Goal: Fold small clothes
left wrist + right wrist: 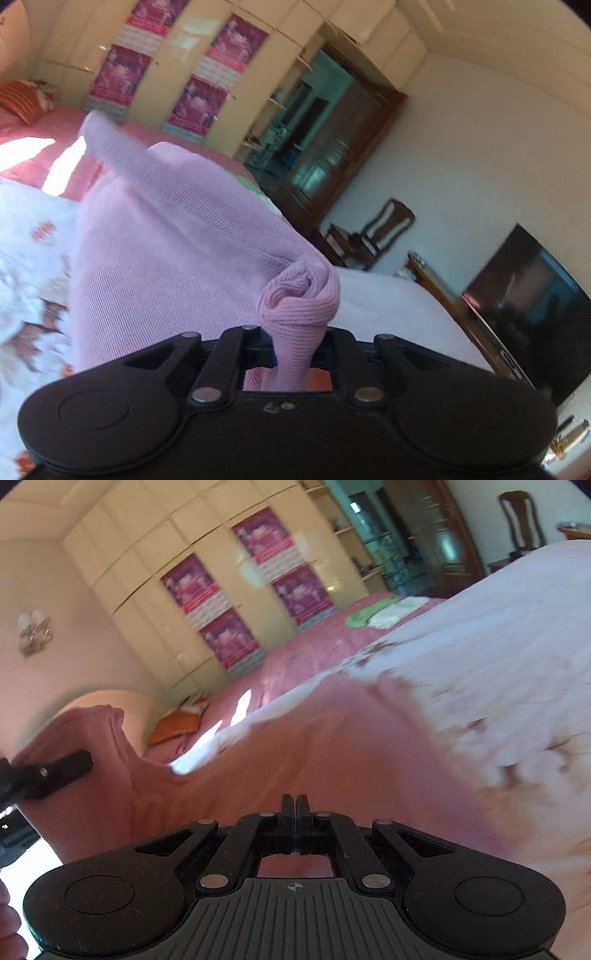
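One bed point(498, 635) fills both views, one pink garment point(166, 240) lifted above it. The garment stretches from lower middle toward the upper left in the left view. The left tongs point(295, 354) are clamped on a bunched corner; the right tongs point(295, 808) are pressed together, cloth just beyond, grip unclear. Two folded cloths point(384, 614) lie upper right.

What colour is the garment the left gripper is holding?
Plain pink garment, fine ribbed knit, no print; clearest in the left wrist view.
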A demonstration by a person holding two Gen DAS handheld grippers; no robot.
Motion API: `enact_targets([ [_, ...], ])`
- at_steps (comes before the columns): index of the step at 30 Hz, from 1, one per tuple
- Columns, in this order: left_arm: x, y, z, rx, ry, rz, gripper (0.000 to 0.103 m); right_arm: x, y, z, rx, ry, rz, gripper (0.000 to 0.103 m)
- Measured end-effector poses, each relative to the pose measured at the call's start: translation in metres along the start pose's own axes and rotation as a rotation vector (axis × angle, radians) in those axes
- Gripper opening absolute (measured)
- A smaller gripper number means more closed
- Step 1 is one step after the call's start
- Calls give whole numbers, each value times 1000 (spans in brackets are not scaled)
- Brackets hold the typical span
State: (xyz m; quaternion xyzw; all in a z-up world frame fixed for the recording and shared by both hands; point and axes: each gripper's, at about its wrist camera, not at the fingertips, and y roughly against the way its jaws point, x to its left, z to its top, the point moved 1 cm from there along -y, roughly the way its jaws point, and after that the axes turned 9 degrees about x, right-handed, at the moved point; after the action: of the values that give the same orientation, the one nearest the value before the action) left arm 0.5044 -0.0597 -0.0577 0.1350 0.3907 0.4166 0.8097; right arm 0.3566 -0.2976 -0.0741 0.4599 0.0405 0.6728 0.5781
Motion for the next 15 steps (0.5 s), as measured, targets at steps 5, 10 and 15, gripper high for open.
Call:
enact_targets([
  [5, -41, -98, -38, 320, -25, -57, 36, -55, 44, 20, -6, -70, -58, 0],
  [10, -36, -44, -35, 183, -106, -57, 65, -64, 67, 28, -20, -52, 13, 62],
  [15, 39, -10, -15, 107, 5, 188, 66, -32, 34, 37, 75, 28, 143, 55],
])
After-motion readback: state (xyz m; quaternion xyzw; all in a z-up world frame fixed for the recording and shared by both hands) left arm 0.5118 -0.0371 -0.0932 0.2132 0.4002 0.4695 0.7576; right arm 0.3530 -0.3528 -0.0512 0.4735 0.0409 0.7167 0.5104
